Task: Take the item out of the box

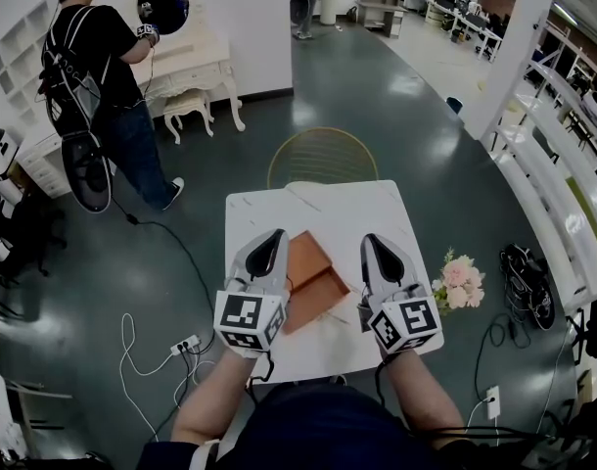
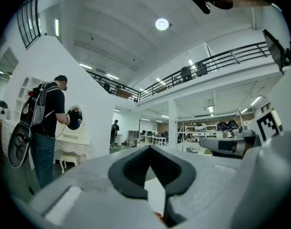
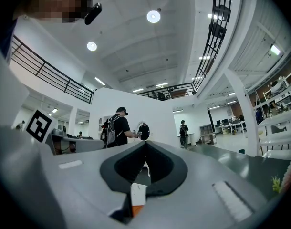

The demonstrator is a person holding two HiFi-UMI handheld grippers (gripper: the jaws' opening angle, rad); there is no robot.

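Where the person stands over the white square table [image 1: 279, 209], the head view alone shows the whole layout. The left gripper [image 1: 275, 237] and the right gripper [image 1: 371, 243] are held level, side by side above the near half of the tabletop. The open brown cardboard box [image 1: 313, 274] lies on the table between them. It sits just beside the left gripper and a little apart from the right. What lies inside the box I cannot make out from here.

Each gripper view looks out over the room, so of the box it shows only a sliver of white and orange-brown low in the gap behind the pads. Those two views do settle the jaws, which the head view does not. On both grippers the dark pads meet at the tips, closed together with nothing between them.

From above I also see a gold wire chair [image 1: 323, 157] tucked at the table's far edge and a pink flower bouquet [image 1: 457, 282] on the floor to the right. All three views catch a person in black with a backpack [image 1: 95, 67] at a white dressing table [image 1: 196, 67] with a round mirror [image 1: 163, 3].
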